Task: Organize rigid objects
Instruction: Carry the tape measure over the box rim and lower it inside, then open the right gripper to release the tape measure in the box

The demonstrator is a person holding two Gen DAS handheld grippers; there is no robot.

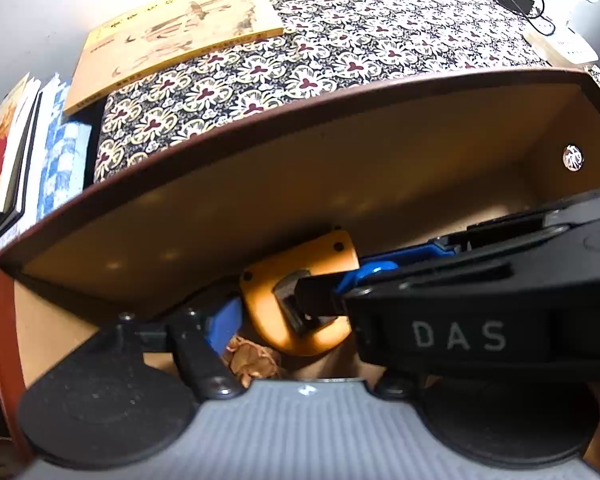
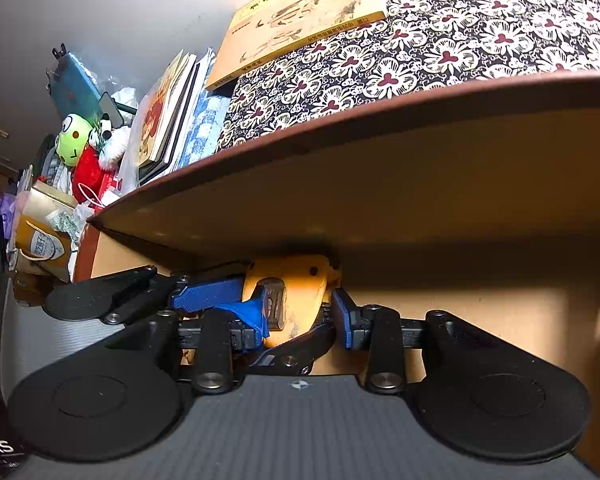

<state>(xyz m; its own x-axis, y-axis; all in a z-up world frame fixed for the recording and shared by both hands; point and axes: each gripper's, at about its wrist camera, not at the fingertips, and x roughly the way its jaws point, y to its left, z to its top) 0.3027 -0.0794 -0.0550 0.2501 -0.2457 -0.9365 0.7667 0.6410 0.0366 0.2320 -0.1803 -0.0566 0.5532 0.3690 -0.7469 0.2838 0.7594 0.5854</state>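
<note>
Reaching both grippers into the brown box (image 2: 380, 184) rn. We're pinching the orange tool (image 2: 300, 300) w/ the right gripper (image 2: 300, 322), blue pads (image 2: 350, 326) pressing on both sides. It's sitting at the box's back wall. The left gripper (image 1: 284, 312) is crowding in beside it, but we can't tell how its jaws are standing. The yellow book (image 1: 172, 40) is lying on the floral cloth (image 1: 380, 40) behind.

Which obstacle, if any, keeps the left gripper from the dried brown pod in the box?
Probably blocked: the orange tool and right gripper crowd the space just above the brown pod, though the left gripper is close.
</note>
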